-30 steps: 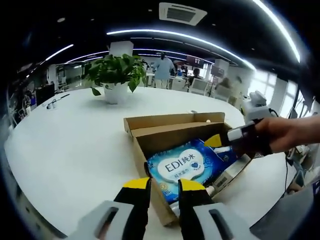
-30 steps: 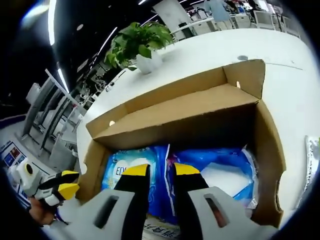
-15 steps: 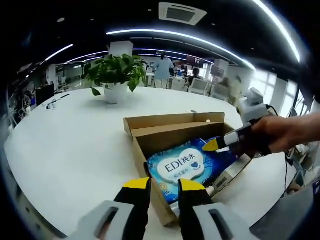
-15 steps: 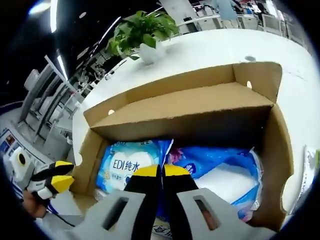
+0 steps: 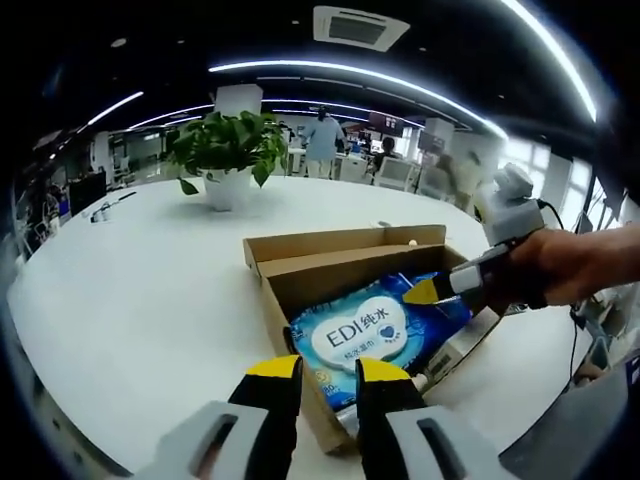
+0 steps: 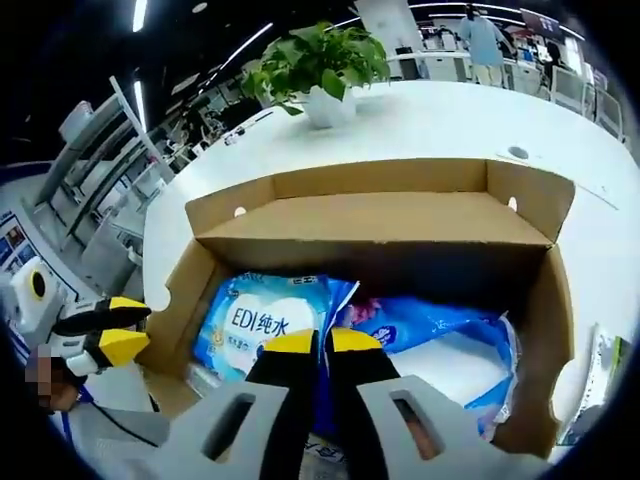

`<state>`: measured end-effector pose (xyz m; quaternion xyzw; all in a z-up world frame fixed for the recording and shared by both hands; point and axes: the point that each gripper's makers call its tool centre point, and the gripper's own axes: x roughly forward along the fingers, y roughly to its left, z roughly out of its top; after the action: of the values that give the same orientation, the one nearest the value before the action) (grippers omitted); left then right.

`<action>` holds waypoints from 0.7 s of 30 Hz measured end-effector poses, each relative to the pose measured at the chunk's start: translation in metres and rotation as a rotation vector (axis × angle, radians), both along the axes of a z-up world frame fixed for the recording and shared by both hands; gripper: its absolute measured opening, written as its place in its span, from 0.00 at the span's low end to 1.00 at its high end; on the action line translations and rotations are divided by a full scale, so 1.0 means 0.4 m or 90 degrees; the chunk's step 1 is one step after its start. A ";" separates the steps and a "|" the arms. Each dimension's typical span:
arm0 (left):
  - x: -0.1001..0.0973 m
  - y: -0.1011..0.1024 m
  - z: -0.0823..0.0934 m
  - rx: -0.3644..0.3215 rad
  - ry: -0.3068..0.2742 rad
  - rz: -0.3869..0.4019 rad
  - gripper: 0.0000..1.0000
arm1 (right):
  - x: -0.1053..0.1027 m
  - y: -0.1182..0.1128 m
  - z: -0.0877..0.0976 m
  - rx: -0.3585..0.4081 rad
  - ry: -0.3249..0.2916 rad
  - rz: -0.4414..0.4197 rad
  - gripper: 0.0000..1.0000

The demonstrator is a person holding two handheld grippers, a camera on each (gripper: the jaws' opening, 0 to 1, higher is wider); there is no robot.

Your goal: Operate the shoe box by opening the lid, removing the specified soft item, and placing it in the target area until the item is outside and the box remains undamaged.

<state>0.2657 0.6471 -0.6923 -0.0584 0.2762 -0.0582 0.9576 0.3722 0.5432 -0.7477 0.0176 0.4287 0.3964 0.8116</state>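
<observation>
We see the right gripper (image 6: pixel 320 340) pinched on the blue wipes pack (image 6: pixel 262 322) in the open shoe box (image 6: pixel 375 215) (near table (image 5: pixel 130 280) edge); left gripper (image 5: pixel 328 368) parted, empty.

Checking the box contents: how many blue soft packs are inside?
2: a labelled pack at the left of the box, another pack to its right. More may lie underneath.
</observation>
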 end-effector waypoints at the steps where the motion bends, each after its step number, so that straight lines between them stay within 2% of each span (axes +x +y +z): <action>1: 0.000 0.000 0.000 -0.001 0.000 0.000 0.21 | 0.000 0.001 -0.003 0.001 0.001 0.002 0.06; 4: -0.001 0.001 0.000 -0.001 -0.001 0.001 0.21 | 0.009 -0.006 -0.006 -0.014 -0.025 0.022 0.02; 5: -0.002 0.001 0.001 0.000 0.000 0.001 0.21 | 0.007 -0.008 -0.009 -0.009 -0.022 0.024 0.01; 8: -0.002 0.000 0.001 0.000 0.000 0.000 0.21 | 0.001 -0.014 0.004 0.010 -0.001 0.002 0.00; 14: -0.003 0.000 0.002 0.001 0.000 0.001 0.20 | -0.009 -0.027 0.048 0.038 -0.015 -0.014 0.00; 20: -0.004 -0.001 0.001 0.002 0.001 0.001 0.20 | -0.015 -0.061 0.066 0.053 -0.015 -0.040 0.00; 21: -0.004 -0.001 0.002 0.002 0.001 0.001 0.20 | -0.012 -0.067 0.072 0.052 -0.029 -0.042 0.00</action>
<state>0.2642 0.6468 -0.6917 -0.0571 0.2771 -0.0568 0.9575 0.3674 0.5162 -0.7190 0.0557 0.3928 0.3865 0.8326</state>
